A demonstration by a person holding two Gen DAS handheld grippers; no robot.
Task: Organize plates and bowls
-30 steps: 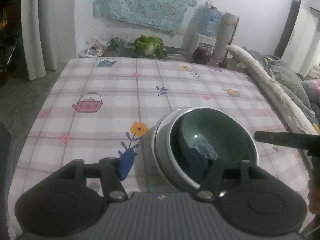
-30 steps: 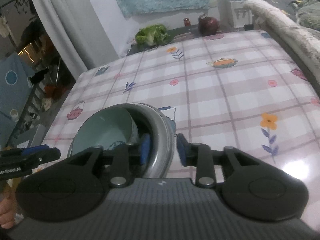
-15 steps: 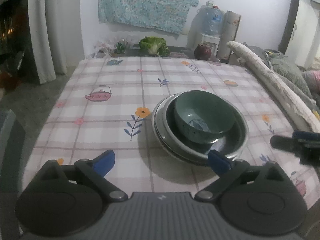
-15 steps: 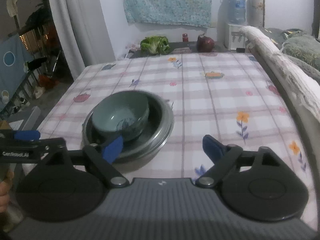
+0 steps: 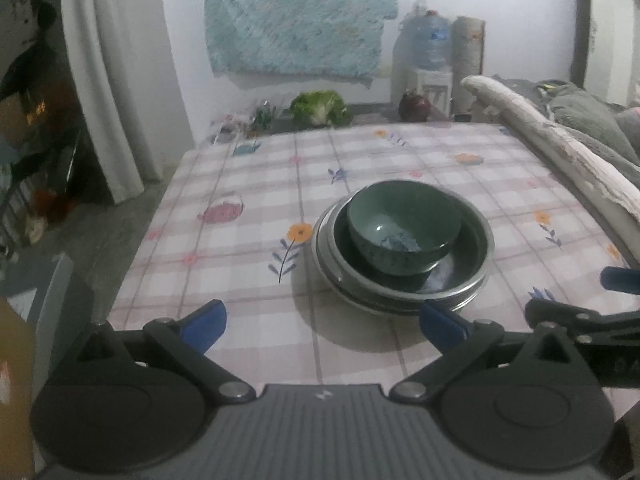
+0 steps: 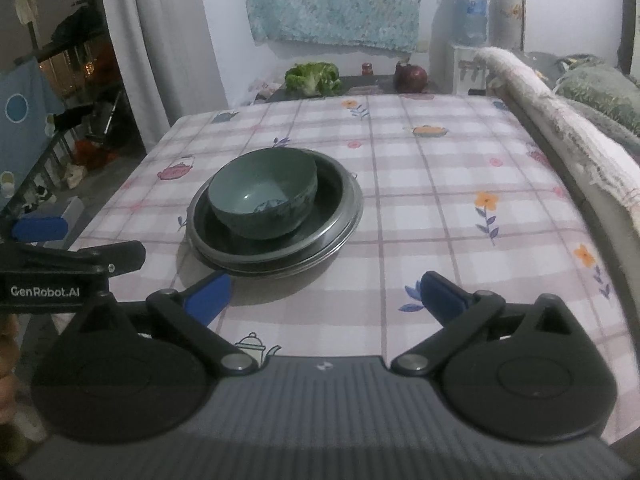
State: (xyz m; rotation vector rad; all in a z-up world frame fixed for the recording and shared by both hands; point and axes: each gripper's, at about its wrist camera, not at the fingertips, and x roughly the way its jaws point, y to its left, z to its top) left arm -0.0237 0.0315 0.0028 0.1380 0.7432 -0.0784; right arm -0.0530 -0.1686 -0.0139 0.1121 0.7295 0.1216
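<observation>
Both your grippers are sitting farther back from the stack than a second ago, when their fingers were right at its rim. Your left gripper and right gripper have just been opening their jaws and you're holding them spread wide now, nothing between them. That green bowl is sitting inside the metal plates, leaning toward their far-left edge. The whole stack is resting on the checked tablecloth, just past your fingertips, with the cabbage sitting well behind it.
</observation>
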